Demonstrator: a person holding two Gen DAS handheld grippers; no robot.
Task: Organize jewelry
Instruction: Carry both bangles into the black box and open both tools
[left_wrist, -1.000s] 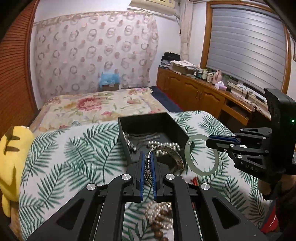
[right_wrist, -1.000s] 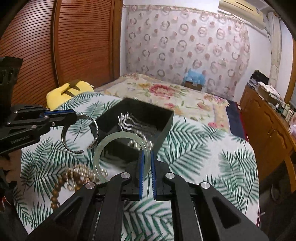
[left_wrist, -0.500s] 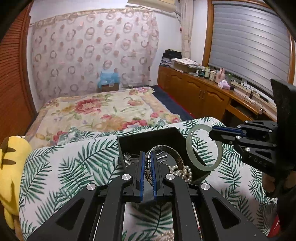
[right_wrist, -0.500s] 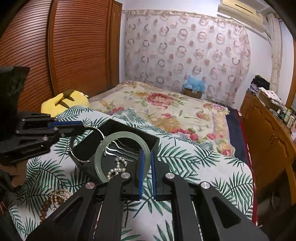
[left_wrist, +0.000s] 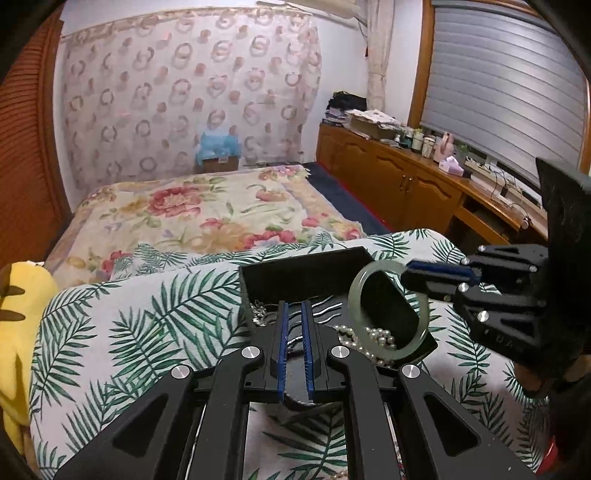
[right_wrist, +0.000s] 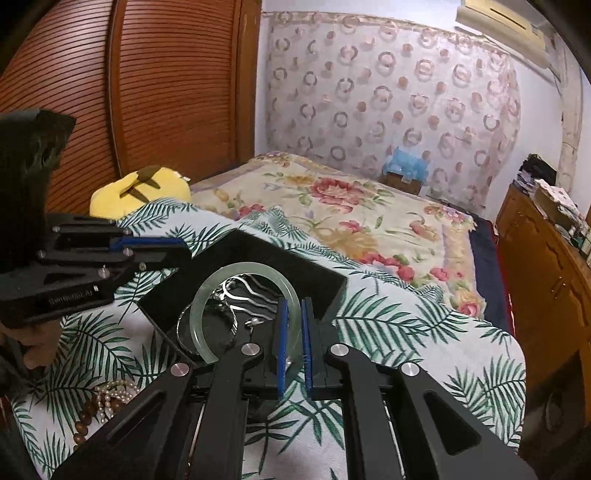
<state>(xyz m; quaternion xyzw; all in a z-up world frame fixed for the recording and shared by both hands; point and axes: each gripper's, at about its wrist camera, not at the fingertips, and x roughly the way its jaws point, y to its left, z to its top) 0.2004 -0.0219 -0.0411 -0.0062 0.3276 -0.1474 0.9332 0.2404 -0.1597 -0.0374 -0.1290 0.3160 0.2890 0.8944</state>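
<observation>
A black jewelry box (left_wrist: 295, 271) (right_wrist: 306, 275) sits on the palm-leaf cloth. It holds a pearl strand (left_wrist: 376, 338), thin silver chains (right_wrist: 255, 290) and a silver bangle (right_wrist: 184, 325). My right gripper (right_wrist: 291, 304) (left_wrist: 415, 271) is shut on a pale green jade bangle (right_wrist: 207, 295) (left_wrist: 423, 332) held over the box. My left gripper (left_wrist: 292, 304) (right_wrist: 177, 249) hangs over the box's near left part, its jaws slightly apart and empty.
A pearl strand and brown wooden beads (right_wrist: 99, 406) lie on the palm-leaf cloth (left_wrist: 147, 325) near the box. A yellow plush toy (right_wrist: 140, 190) lies at the left. A floral bed (left_wrist: 207, 210) is beyond, and wooden cabinets (left_wrist: 406, 184) at the right.
The silver bangle has left my left gripper and now lies in the box; the left jaws have parted a little. Both grippers moved forward over the box, the right one lowering the jade bangle.
</observation>
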